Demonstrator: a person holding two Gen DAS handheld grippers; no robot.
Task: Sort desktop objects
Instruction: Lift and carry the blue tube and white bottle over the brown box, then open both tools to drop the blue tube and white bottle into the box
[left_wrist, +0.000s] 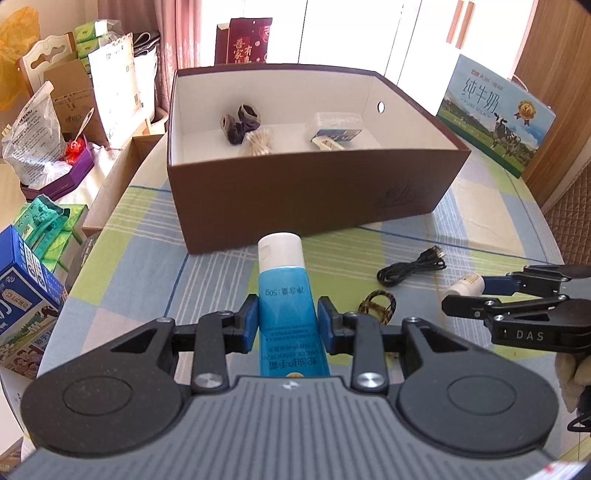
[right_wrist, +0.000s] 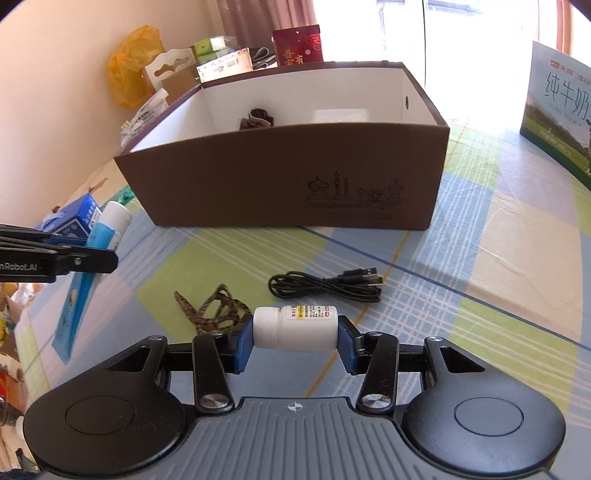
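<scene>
Left wrist view: the left gripper (left_wrist: 287, 320) is clamped on a blue tube (left_wrist: 286, 310) with a white cap, held above the checked tablecloth (left_wrist: 140, 240) just short of the near wall of the open brown box (left_wrist: 306, 192); free cloth lies to the left, while a black cable (left_wrist: 410, 267) and a patterned hair clip (left_wrist: 378, 306) lie to the right. The box holds dark rolled socks (left_wrist: 240, 123), a pale bundle (left_wrist: 256, 144) and a small packet (left_wrist: 334, 129). A milk carton (left_wrist: 495, 114) stands beyond it. Right wrist view: the right gripper (right_wrist: 294, 336) grips a white pill bottle (right_wrist: 295, 326) sideways above the cloth, near the cable (right_wrist: 325, 286) and clip (right_wrist: 210, 306), the box (right_wrist: 288, 177) ahead. The left gripper (right_wrist: 74, 254) and tube (right_wrist: 107, 227) enter from the left edge.
</scene>
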